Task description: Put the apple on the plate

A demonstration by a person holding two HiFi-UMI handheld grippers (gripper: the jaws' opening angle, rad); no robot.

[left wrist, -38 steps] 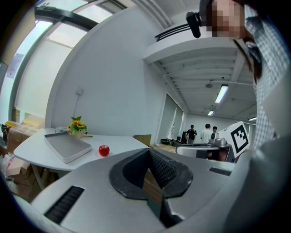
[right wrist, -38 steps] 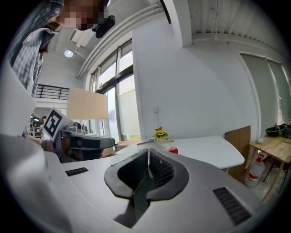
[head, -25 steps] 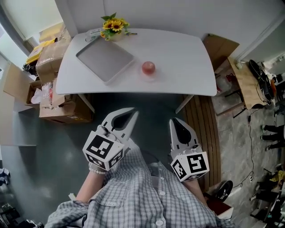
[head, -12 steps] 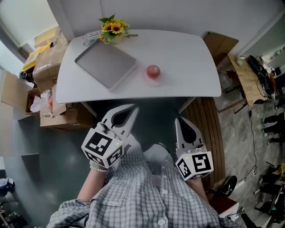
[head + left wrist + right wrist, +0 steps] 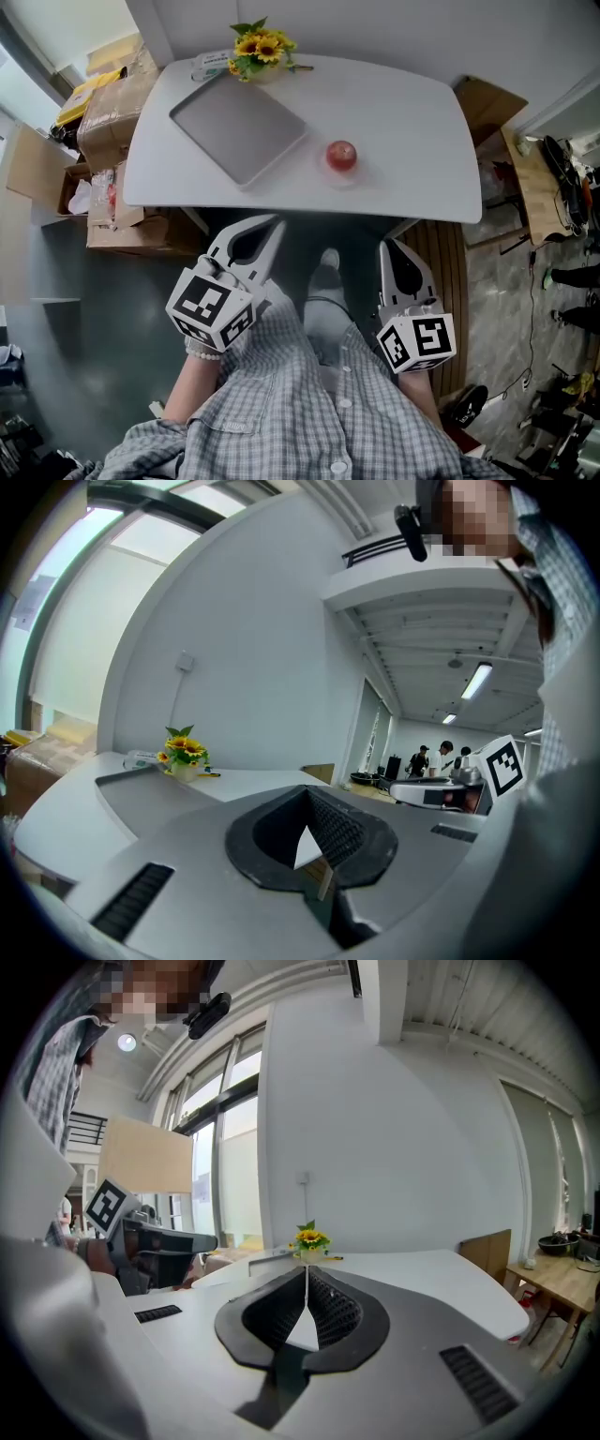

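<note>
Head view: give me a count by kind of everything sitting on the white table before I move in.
Apple: 1
Grey tray: 1
Sunflower pot: 1
Small pale item lying beside the flowers, too small to identify: 1
Total: 4

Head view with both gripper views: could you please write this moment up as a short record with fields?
apple: on the white table, right of the plate, not touching it
grey rectangular plate: empty, set at an angle on the table's left half
sunflower pot: at the table's far edge, beyond the plate
left gripper: jaws together, empty, short of the table's near edge
right gripper: jaws together, empty, also short of the table
cardboard boxes: on the floor left of the table
task state: apple not yet picked up
</note>
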